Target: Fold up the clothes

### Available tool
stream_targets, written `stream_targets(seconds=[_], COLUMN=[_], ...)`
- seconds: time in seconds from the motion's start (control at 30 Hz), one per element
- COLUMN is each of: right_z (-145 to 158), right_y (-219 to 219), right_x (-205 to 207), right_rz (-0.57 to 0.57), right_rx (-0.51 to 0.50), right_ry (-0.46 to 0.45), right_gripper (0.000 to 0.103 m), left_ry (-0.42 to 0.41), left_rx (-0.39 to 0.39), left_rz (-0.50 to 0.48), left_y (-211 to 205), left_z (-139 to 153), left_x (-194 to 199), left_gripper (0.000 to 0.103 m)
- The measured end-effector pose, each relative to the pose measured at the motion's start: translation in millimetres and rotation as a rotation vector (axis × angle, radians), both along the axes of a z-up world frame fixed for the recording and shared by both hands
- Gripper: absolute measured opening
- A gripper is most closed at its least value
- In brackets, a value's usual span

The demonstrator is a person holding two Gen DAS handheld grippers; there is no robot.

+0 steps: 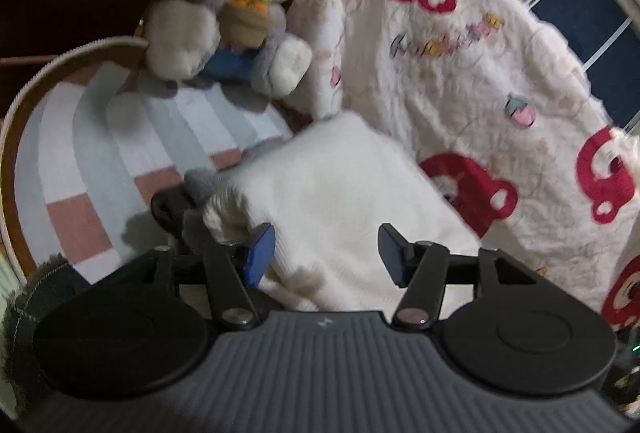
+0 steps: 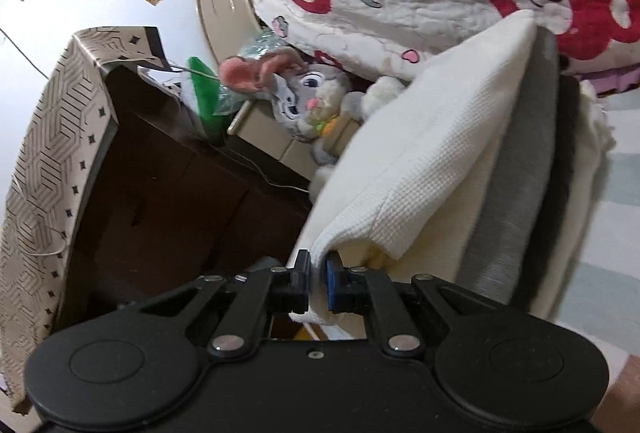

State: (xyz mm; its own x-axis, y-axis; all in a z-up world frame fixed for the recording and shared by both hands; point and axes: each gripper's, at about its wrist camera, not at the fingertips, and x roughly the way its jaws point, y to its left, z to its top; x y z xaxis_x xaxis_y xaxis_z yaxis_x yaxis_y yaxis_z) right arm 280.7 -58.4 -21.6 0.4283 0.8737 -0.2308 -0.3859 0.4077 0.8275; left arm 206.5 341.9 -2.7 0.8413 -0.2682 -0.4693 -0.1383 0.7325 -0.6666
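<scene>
A folded cream knit garment point(image 1: 340, 201) lies on the striped bed sheet point(image 1: 80, 161). My left gripper point(image 1: 326, 253) is open, its jaws wide apart just above the near edge of the garment, holding nothing. In the right wrist view the same cream waffle-knit garment point(image 2: 432, 145) tops a stack with a grey layer point(image 2: 516, 193) and a dark layer point(image 2: 560, 169) beneath. My right gripper point(image 2: 318, 283) is shut on a corner of the cream garment, and the cloth shows between the pads.
A grey plush rabbit point(image 1: 240, 5) sits at the head of the bed; it also shows in the right wrist view point(image 2: 308, 101). A white quilt with red bears point(image 1: 460, 53) lies beside the garment. A patterned box point(image 2: 60, 153) with a dark inside stands left of the bed.
</scene>
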Motion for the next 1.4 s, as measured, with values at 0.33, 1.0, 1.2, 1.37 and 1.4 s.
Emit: stream_targets(seconds=[0.33, 1.0, 1.2, 1.37, 1.4], right_z=[0, -16, -40, -17, -14], right_y=[-2, 13, 11, -25, -32], right_x=[1, -9, -17, -10, -2], right_rz=[-0.008, 0.069, 0.065, -0.082, -0.112], right_rx=[-0.002, -0.051, -0.281, -0.223, -0.217], right_ry=[0.01, 0.021, -0.033, -0.076, -0.069], right_gripper=[0.011, 0.011, 0.016, 0.045, 0.045], left_ry=[0.062, -0.224, -0.122, -0.095, -0.11], left_rx=[0.122, -0.144, -0.128, 0.058, 0.114], left_rz=[0.025, 0.2, 0.217, 0.244, 0.245], left_y=[-15, 24, 27, 12, 4], left_z=[6, -30, -47, -18, -7], left_x=[1, -7, -1, -6, -8], left_gripper=[0.068, 0.005, 0.007, 0.014, 0.014])
